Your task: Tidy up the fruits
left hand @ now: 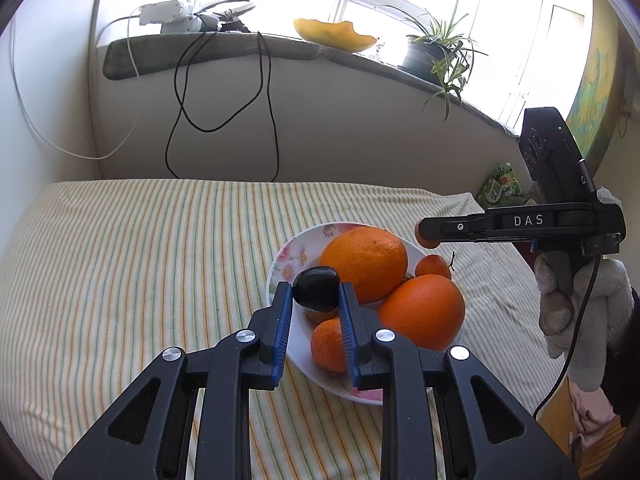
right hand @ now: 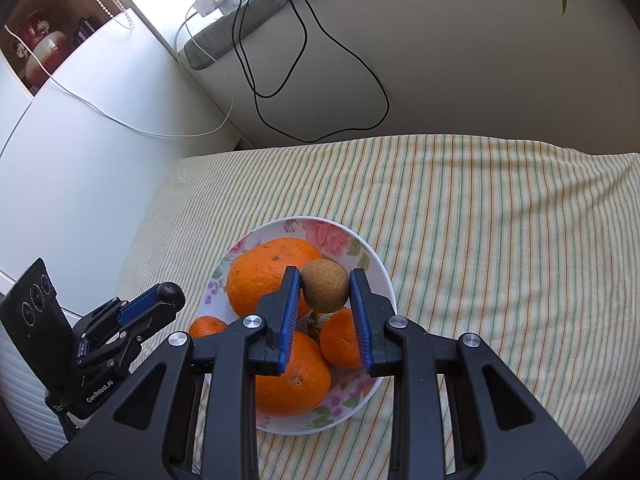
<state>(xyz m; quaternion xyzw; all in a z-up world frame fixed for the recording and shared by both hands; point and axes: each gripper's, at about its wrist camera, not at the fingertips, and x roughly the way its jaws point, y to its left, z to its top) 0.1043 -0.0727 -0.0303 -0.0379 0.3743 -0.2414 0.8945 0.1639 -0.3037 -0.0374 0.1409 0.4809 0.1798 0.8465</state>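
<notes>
A white floral plate (left hand: 288, 256) (right hand: 376, 264) on the striped cloth holds two large oranges (left hand: 364, 264) (right hand: 264, 272) and several small tangerines (left hand: 326, 346) (right hand: 340, 336). My left gripper (left hand: 315, 294) is shut on a dark plum (left hand: 317, 292) above the plate's near left rim; it also shows in the right wrist view (right hand: 172, 294). My right gripper (right hand: 325, 290) is shut on a brown kiwi (right hand: 324, 284) over the plate's middle. In the left wrist view the right gripper (left hand: 428, 236) shows side-on, with a round fruit at its tip.
The striped cloth (left hand: 132, 264) (right hand: 500, 220) covers the table to the left and behind the plate. Black and white cables (left hand: 224, 92) hang down the wall from the sill. A potted plant (left hand: 436, 56) and a green packet (left hand: 502, 188) stand at the right.
</notes>
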